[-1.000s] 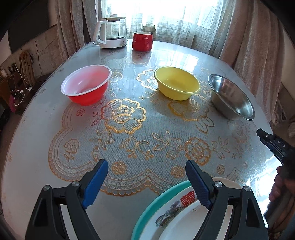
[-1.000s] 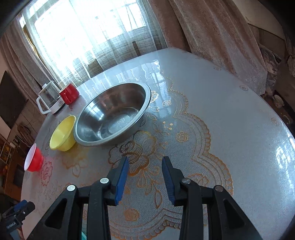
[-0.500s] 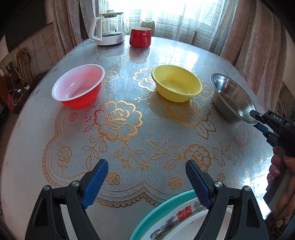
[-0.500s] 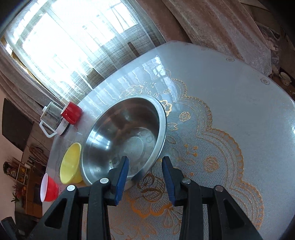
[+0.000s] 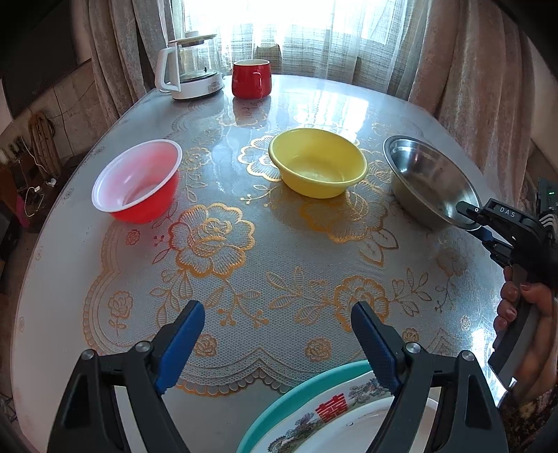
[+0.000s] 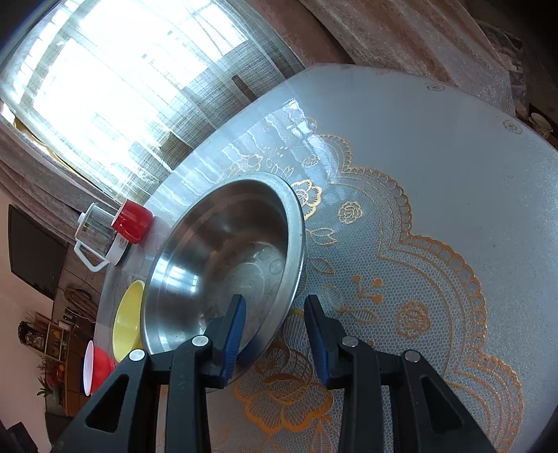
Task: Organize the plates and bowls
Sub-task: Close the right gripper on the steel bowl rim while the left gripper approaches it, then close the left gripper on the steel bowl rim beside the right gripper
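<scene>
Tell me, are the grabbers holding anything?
Not yet. The right gripper is closing astride the steel bowl's near rim, pads not pressing. The left gripper hangs open, empty.

Red bowl, yellow bowl, steel bowl upright in a row; stacked plates at near edge (teal rim underneath).

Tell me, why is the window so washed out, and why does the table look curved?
Left wrist view: backlit window blows out white, glaring off the glossy lace-patterned table. Right wrist view: the same window overexposes; the fisheye lens bends the table edge.
</scene>
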Demonstrator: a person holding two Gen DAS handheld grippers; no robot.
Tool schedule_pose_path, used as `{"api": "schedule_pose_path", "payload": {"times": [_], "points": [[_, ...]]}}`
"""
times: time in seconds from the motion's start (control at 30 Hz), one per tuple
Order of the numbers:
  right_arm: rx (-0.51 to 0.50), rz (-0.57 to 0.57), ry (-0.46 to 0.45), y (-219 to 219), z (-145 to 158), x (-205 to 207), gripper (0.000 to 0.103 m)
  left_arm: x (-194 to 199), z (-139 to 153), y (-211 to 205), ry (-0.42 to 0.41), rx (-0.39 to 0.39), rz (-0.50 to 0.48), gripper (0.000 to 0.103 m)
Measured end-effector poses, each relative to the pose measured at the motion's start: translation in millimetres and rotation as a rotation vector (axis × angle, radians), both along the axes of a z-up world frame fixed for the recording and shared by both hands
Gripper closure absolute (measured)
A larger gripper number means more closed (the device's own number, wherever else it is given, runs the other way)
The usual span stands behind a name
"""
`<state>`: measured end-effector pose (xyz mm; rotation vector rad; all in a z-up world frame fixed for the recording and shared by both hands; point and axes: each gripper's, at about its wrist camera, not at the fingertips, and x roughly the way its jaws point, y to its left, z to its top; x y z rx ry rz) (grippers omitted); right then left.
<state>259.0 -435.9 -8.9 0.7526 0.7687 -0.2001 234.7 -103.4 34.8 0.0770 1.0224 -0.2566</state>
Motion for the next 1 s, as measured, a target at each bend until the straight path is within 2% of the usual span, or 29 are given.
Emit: {"api": "schedule_pose_path", "payload": {"times": [0.07,0.23,0.43,0.67,0.77,0.87,1.0], "points": [[0.012,0.015,-0.031,0,-1,-2,0.077,0,1,-2,-0.007,0.007,-0.003,0.016],[-0.016,0.037,-0.022,3,1,-5,0.083,2,3,-9,-0.016,0.031,-0.015,0.016],[0.013,0.044,-0.031,0,7,-20,0.087,8,7,-22,-0.019,0.028,-0.036,0.016],[0.034,0.045,-0.067,3,8,-49,0.087,19,13,-52,-0.001,-0.048,-0.102,0.017],[0.009,0.056,-0.123,5,6,-57,0.086,25,15,-70,0.003,-0.089,-0.139,0.016],[0.024,0.066,-0.187,2,1,-63,0.085,34,13,-91,-0.001,-0.074,-0.159,0.016],[-0.058,0.070,-0.159,9,7,-61,0.085,52,4,-114,0.015,-0.018,-0.162,0.016]]}}
